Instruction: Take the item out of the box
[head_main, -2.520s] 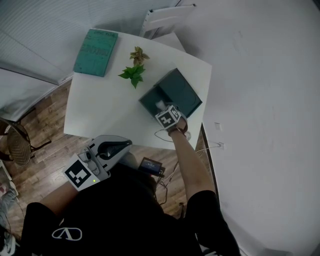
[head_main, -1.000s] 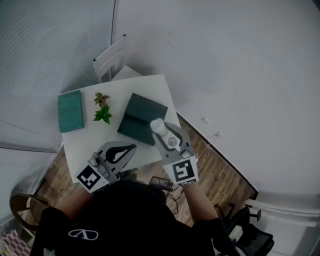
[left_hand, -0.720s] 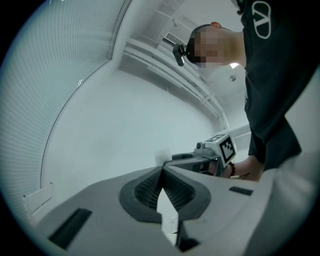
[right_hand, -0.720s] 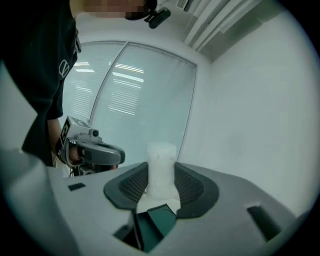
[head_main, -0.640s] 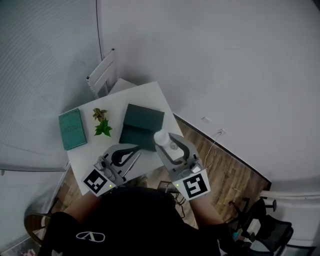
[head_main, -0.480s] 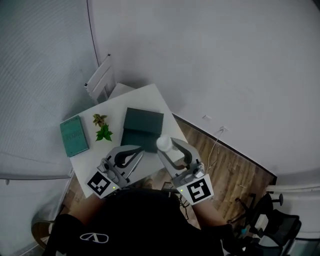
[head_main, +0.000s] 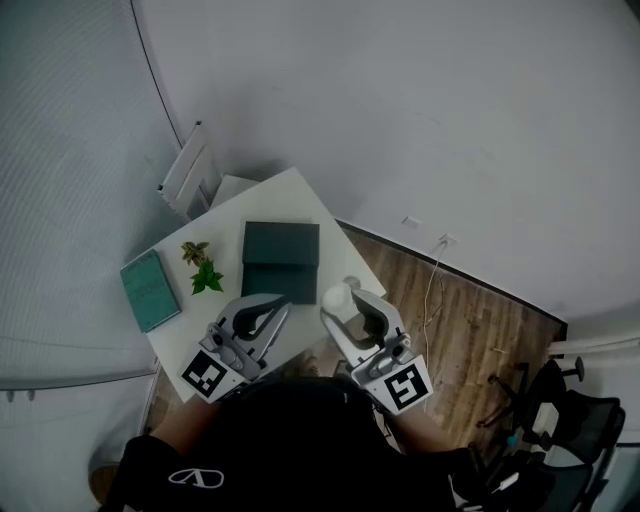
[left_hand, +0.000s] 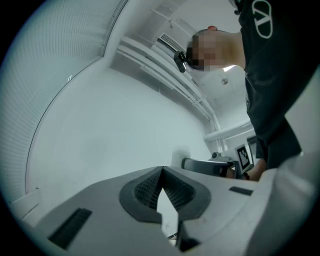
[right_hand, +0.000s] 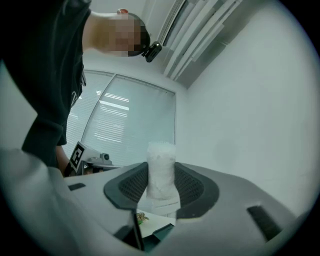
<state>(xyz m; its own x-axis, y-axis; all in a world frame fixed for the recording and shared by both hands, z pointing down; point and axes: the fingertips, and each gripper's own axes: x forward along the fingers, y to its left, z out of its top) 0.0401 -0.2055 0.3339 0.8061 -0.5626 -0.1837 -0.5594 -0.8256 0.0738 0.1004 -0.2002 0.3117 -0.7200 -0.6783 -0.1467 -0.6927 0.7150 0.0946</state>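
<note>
Right hand-held gripper (right_hand: 161, 176), jaws pinching a white, rough-surfaced cylindrical item (right_hand: 161, 162) at its lower half. The item's long axis runs straight across the pads, and its rounded top stands clear above them. By my reading the item is already out of the dark green flat cardboard box (head_main: 280, 262), which lies open on the white square worktop (head_main: 272, 200), ahead of this gripper and slightly to its left, well apart from the item. Left hand-held gripper (left_hand: 162, 176), pads pressed together on nothing, sits beside the right one with the box ahead of it and slightly to its right. The right gripper alone carries the load. I judge that setting the item down turns on this offset: a short reach forward meets the worktop's near edge, with only a thin bare strip beyond the box's right side. There is wider bare room ahead of the left gripper, short of the small green leafy sprig (head_main: 203, 272) and the teal book (head_main: 150, 290).
</note>
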